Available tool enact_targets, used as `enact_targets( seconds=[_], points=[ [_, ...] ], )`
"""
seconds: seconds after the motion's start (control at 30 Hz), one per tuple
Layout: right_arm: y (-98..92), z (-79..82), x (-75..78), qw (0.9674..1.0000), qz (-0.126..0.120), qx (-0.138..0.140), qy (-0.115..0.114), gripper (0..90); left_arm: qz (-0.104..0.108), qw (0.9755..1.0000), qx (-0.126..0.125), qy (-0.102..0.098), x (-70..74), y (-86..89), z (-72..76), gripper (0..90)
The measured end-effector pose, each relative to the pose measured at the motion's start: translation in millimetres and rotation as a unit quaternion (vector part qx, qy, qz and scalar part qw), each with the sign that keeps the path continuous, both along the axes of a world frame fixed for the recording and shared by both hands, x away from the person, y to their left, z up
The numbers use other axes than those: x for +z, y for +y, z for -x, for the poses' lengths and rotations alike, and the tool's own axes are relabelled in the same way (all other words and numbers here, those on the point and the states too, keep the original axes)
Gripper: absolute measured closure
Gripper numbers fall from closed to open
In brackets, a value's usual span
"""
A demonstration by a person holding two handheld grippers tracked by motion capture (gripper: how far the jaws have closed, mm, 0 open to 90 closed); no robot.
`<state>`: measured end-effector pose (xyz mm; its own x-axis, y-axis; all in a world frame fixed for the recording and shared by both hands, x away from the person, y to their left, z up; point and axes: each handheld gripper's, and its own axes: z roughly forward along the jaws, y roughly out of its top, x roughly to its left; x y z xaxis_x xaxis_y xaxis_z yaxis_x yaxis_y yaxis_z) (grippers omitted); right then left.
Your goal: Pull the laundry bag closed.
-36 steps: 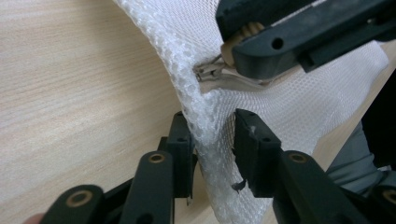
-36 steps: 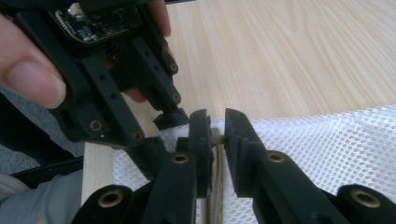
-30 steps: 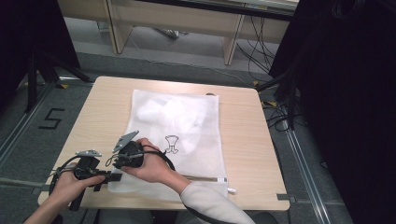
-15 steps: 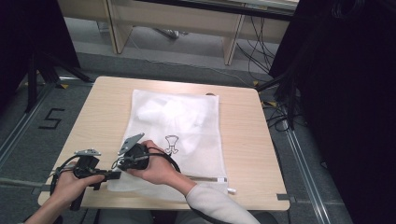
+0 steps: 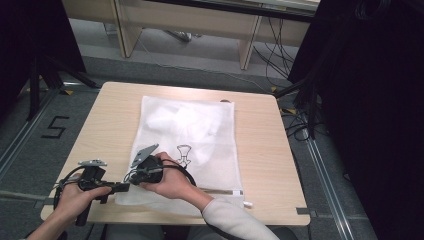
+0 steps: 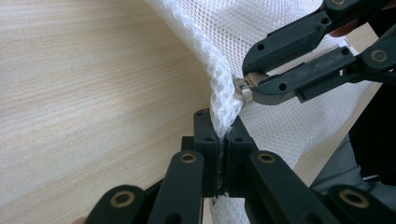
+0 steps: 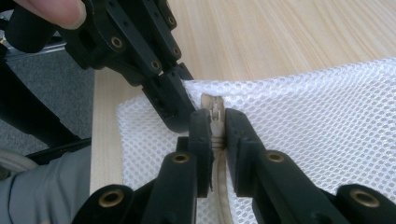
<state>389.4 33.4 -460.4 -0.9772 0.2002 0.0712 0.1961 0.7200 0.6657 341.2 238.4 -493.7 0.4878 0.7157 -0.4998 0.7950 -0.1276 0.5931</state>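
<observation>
A white mesh laundry bag (image 5: 200, 135) with white cloth inside lies flat on the wooden table (image 5: 260, 150). At its near left corner both grippers meet. My left gripper (image 6: 223, 140) is shut on the bag's mesh corner (image 6: 219, 102), holding it slightly raised; it is also seen from above (image 5: 121, 187). My right gripper (image 7: 215, 122) is shut on the small metal zipper pull (image 7: 215, 111), with the beige zipper tape (image 7: 223, 205) running back between its jaws. From the left gripper view, the right gripper (image 6: 250, 86) pinches the pull just beyond the corner.
The zipper (image 5: 220, 190) runs along the bag's near edge to a white tab (image 5: 246, 204). A black printed figure (image 5: 184, 152) marks the bag. Bare table lies left and right of the bag. Desk legs and cables stand on the floor (image 5: 200, 55) beyond.
The right hand and its gripper have shifted slightly toward the near edge and the bag's corner. The left gripper has stayed in place.
</observation>
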Motion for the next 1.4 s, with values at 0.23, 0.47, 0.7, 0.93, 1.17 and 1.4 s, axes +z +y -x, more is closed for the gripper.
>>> enact_targets(
  seconds=[0.23,0.47,0.7,0.93,1.17,1.4],
  points=[
    [-3.3,0.9,-3.8,1.0,0.007,-0.003,0.001,82.6,0.004,1.0,0.004,0.0,0.2,0.0,0.2,86.1],
    [-7.7,0.7,-8.3,0.9999,0.014,-0.003,-0.006,82.5,0.004,1.0,0.001,-0.001,0.3,0.0,0.3,86.0],
    [-10.9,5.7,-9.7,0.9999,0.012,-0.007,-0.002,82.6,-0.002,1.0,0.002,-0.007,0.8,-2.5,0.8,86.0],
    [-13.7,6.9,-14.5,0.9999,0.011,-0.004,0.001,82.6,0.001,1.0,0.0,-0.005,1.3,-2.6,1.1,85.9],
    [-14.5,6.9,-16.3,0.9999,0.013,-0.002,0.0,82.6,-0.001,0.9999,0.002,-0.01,2.7,-4.3,2.3,85.9],
    [-17.4,6.2,-17.5,0.9998,0.019,-0.006,0.005,82.6,0.004,1.0,-0.002,-0.009,2.8,-3.5,1.6,85.9]
  ],
)
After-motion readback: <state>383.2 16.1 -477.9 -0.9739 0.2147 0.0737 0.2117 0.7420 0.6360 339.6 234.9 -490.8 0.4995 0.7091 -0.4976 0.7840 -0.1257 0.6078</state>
